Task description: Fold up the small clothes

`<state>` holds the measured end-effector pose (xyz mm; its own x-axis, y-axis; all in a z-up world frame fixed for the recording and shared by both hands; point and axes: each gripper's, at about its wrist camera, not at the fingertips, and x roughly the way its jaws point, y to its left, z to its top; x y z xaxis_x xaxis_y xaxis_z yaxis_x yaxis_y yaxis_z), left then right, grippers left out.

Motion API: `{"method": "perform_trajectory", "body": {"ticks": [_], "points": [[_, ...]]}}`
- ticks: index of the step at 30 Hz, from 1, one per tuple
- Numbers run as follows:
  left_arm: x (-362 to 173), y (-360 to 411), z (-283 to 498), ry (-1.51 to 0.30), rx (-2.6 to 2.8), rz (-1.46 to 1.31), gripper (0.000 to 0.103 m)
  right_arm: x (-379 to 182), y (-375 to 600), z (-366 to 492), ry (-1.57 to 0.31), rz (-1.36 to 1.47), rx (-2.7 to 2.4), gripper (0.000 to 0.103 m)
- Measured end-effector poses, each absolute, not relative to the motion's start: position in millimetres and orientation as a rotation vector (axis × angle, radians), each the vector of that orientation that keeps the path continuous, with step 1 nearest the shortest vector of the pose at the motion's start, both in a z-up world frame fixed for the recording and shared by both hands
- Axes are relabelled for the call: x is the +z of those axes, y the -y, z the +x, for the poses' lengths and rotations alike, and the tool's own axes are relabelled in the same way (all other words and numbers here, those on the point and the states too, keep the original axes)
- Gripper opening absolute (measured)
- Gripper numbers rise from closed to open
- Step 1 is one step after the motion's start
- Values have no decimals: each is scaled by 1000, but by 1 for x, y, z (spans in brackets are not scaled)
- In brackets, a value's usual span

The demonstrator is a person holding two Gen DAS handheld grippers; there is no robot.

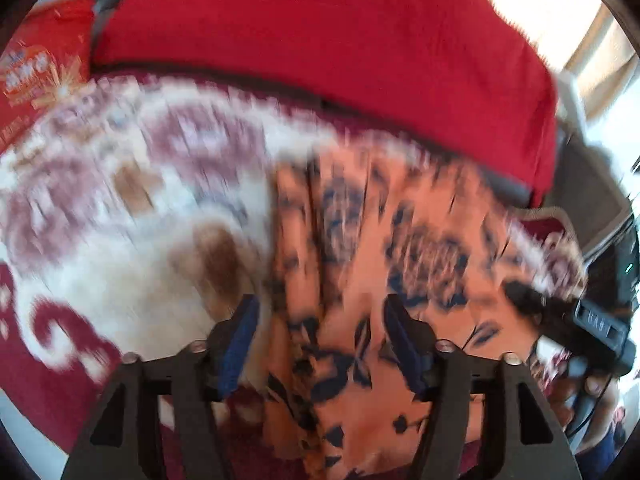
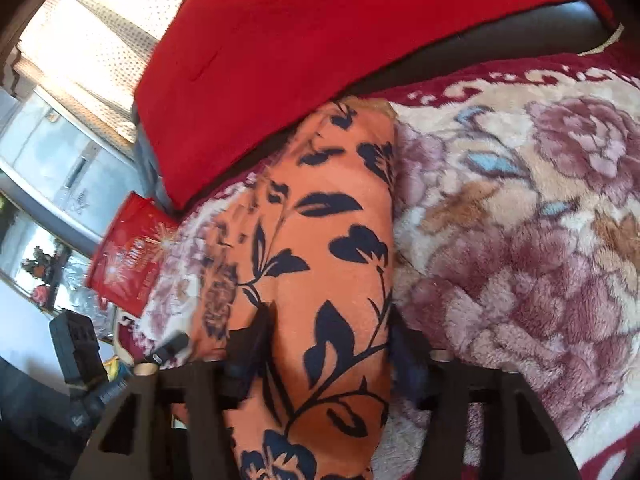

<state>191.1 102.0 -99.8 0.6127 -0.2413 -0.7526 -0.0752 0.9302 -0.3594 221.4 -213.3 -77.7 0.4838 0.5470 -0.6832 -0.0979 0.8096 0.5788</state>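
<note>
A plush floral blanket (image 2: pixel 520 216) carries the orange garment (image 2: pixel 332 240), flat near its far edge; a red bag (image 2: pixel 128 256) sits at the corner.

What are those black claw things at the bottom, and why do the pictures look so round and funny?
They are grabbers that a person holds, one per hand. A small round-eyed camera sits on each, so pictures bend. One picture looks past the left gripper, the other past the right gripper. Both are open, with an orange cloth with dark flowers between their fingers, not pinched. It lies on a fluffy flowered blanket. Behind is a red cushion and a red bag. The left picture is blurry.
</note>
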Motion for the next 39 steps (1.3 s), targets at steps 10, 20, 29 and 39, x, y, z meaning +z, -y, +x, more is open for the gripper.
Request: {"method": "perform_trajectory", "body": {"ticks": [10, 20, 29, 39], "points": [[-143, -84, 230, -1094, -286, -496, 36, -69, 182, 255, -1084, 367, 505, 40], [-43, 15, 267, -899, -403, -383, 34, 31, 286, 248, -861, 392, 479, 44], [-75, 45, 259, -964, -225, -198, 49, -15, 367, 229, -835, 441, 146, 67], [-103, 69, 251, -1003, -217, -133, 62, -57, 313, 269, -989, 355, 214, 82]]}}
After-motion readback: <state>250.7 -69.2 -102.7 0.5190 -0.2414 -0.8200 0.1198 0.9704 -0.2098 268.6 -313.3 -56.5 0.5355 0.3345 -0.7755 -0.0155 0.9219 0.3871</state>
